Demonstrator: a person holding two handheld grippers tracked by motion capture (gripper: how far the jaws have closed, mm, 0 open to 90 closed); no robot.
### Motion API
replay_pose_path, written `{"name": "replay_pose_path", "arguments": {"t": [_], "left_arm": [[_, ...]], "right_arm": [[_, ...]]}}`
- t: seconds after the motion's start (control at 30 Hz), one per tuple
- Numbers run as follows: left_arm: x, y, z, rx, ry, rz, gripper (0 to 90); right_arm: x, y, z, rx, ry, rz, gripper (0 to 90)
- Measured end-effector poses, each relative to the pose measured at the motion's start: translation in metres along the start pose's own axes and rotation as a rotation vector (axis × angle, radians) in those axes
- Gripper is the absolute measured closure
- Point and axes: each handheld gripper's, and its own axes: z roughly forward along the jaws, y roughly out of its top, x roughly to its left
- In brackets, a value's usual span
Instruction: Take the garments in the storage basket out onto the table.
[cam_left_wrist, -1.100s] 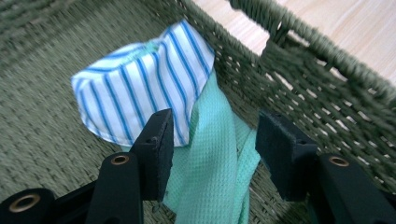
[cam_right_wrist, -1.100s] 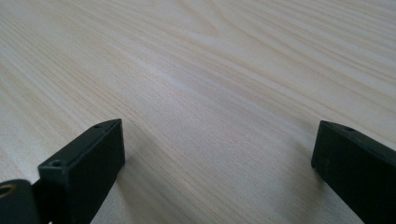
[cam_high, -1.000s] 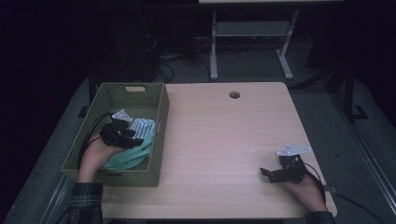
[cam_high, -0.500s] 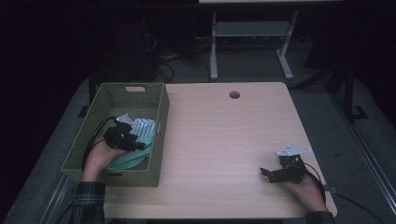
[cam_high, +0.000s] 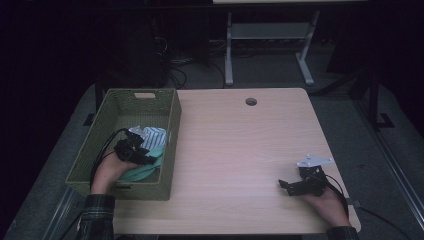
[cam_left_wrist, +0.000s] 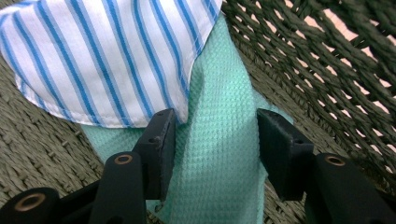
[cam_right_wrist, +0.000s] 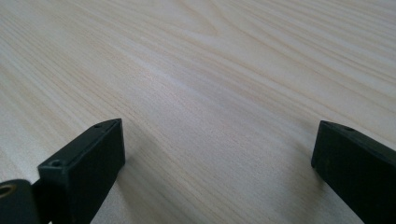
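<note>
In the high view, a green woven basket (cam_high: 120, 105) stands on the left part of the desk (cam_high: 235, 150). The left claw (cam_high: 145, 159) is inside the basket, low over a mint cloth (cam_high: 142, 171) that lies on the basket floor near the right wall. A striped cloth (cam_high: 150, 135) lies just behind the mint cloth, and the two are touching. The left hand (cam_high: 107, 172) comes into the basket over its near wall, and a black cable (cam_high: 102, 152) trails from the claw. The right claw (cam_high: 286, 186) rests on the bare desk near the front right corner, well apart from the basket, with the right hand (cam_high: 325, 200) behind it. A small round hole (cam_high: 251, 101) is in the desk near its far edge.

In the left gripper view, the left claw (cam_left_wrist: 215, 140) is released: its two black jaws stand apart, one on each side of a ridge of the mint cloth (cam_left_wrist: 219, 116), and the pads do not press on it. The jaws have just been closing a little, with the cloth between them. The striped cloth (cam_left_wrist: 102, 56), white with blue lines, overlaps the upper part of the mint cloth, and its hem is just beside the left jaw. The woven basket wall (cam_left_wrist: 327, 56) rises at the right.

In the right gripper view, the right claw (cam_right_wrist: 217, 144) is released, its jaws wide apart over the light wood of the desk (cam_right_wrist: 210, 70), with nothing between them.
</note>
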Motion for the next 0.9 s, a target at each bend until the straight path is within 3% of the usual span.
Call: {"name": "replay_pose_path", "arguments": {"t": [0.13,0.33,0.43,0.67,0.9], "left_arm": [[0.002,0.0,0.001,0.013,-0.018,-0.024,52.7],[0.001,0.001,-0.003,0.015,-0.031,-0.039,78.3],[0.002,0.001,-0.006,0.008,-0.03,-0.04,82.0],[0.004,0.001,-0.018,-0.076,-0.044,-0.079,84.1],[0.004,0.002,-0.041,-0.174,-0.016,-0.086,85.6]], "right_arm": [[0.0,0.0,0.0,0.0,0.0,0.0,2.4],[0.0,0.0,0.0,0.001,-0.002,0.0,2.4],[0.0,0.0,0.0,0.0,-0.002,-0.001,2.5],[0.0,0.0,0.0,0.001,-0.001,0.003,2.5],[0.0,0.0,0.0,0.001,-0.002,0.002,2.5]]}}
